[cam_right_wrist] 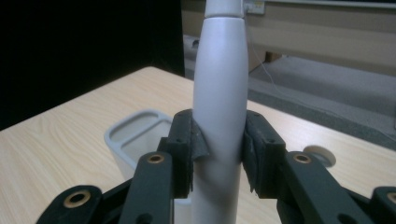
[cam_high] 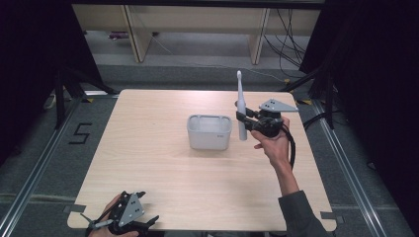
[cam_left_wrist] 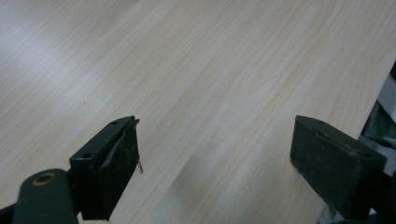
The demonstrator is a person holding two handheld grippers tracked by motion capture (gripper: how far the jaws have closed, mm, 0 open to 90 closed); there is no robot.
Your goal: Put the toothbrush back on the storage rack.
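Right tongs [cam_high: 243, 120] clamped on the toothbrush [cam_high: 240, 106] handle, pads pressing both sides; the toothbrush stands upright, head up, lifted off the counter [cam_high: 148, 163] just right of the white cup [cam_high: 209, 132]. Left tongs [cam_high: 148, 223] spread wide with nothing between them, at the counter's near left edge.

The tall white plastic electric toothbrush [cam_right_wrist: 219, 93] is running off the right gripper view's top and bottom edges, its brush head looking too small in the high view.
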